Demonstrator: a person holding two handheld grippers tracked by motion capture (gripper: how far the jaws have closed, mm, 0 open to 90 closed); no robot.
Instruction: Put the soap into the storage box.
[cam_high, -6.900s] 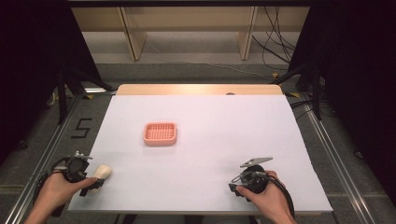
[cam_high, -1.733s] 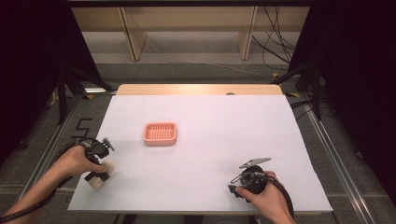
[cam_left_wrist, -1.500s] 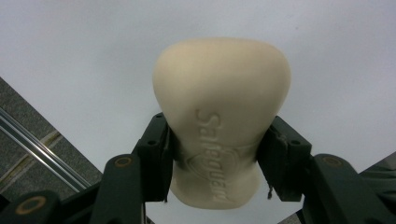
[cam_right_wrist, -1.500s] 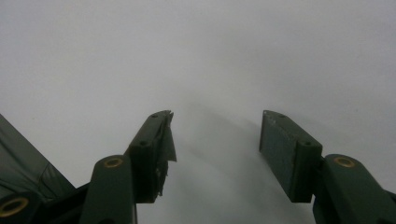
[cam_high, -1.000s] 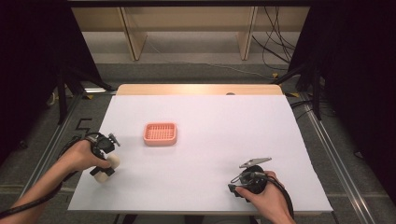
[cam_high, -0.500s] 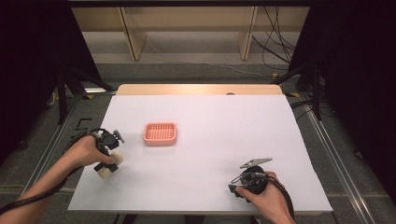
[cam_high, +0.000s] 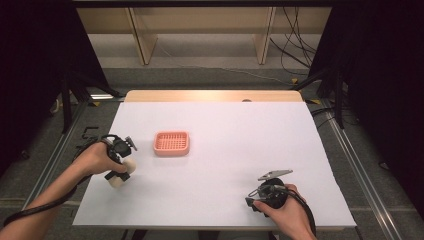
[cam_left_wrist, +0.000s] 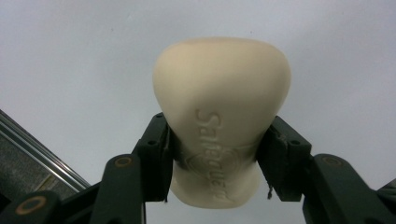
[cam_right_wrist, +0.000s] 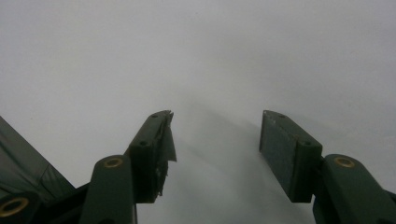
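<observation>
A cream bar of soap (cam_left_wrist: 222, 116) with raised lettering is pinched between the two black jaws of my left gripper (cam_left_wrist: 217, 154), which is shut on it. From above, that gripper (cam_high: 119, 172) hangs over the table's left side with the soap (cam_high: 120, 176) at its tip, left of and slightly nearer than a pink slatted soap dish (cam_high: 171, 143). My right gripper (cam_right_wrist: 215, 140) stands open over bare white table, nothing between its pads. It rests near the front right of the table (cam_high: 257, 196).
The white table top (cam_high: 240, 150) runs to a wooden strip at the back. A metal rail (cam_high: 55, 155) lies along the left edge and another along the right. Cables lie on the floor behind the table.
My left gripper has carried the soap away from the front left edge, farther onto the table and toward the pink dish. The right gripper has stayed put.
</observation>
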